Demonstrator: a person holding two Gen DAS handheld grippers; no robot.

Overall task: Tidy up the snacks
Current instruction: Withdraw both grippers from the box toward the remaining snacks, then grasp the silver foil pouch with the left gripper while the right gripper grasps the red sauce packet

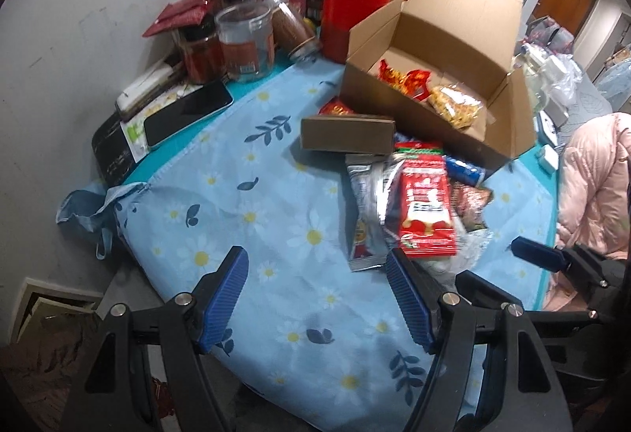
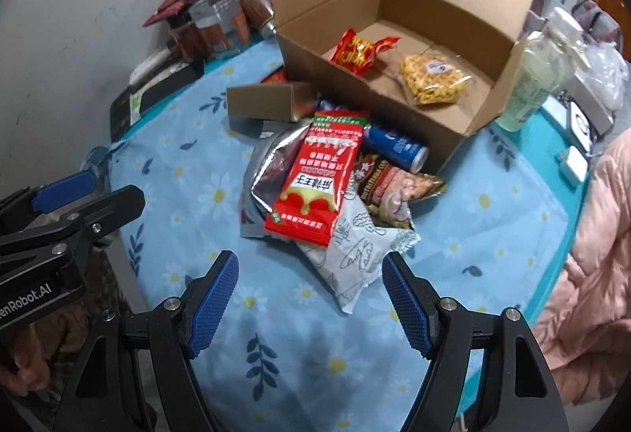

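Risk: your right gripper (image 2: 309, 298) and left gripper (image 1: 317, 298) hang wide and empty above the snack pile on the bench (image 2: 493, 234); the loose red sachet (image 2: 315, 179) could slide off | Box: cardboard box (image 2: 453, 124) behind holds two packets | Views: only right shows the white pouch (image 2: 355, 258) and blue can (image 2: 394, 148) clearly.

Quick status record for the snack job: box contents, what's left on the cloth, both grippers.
box: open cardboard box
in box: red packet; yellow snack bag
pile on cloth: red sachet on top, silver bag, white pouch, blue can
left gripper: open, empty
right gripper: open, empty
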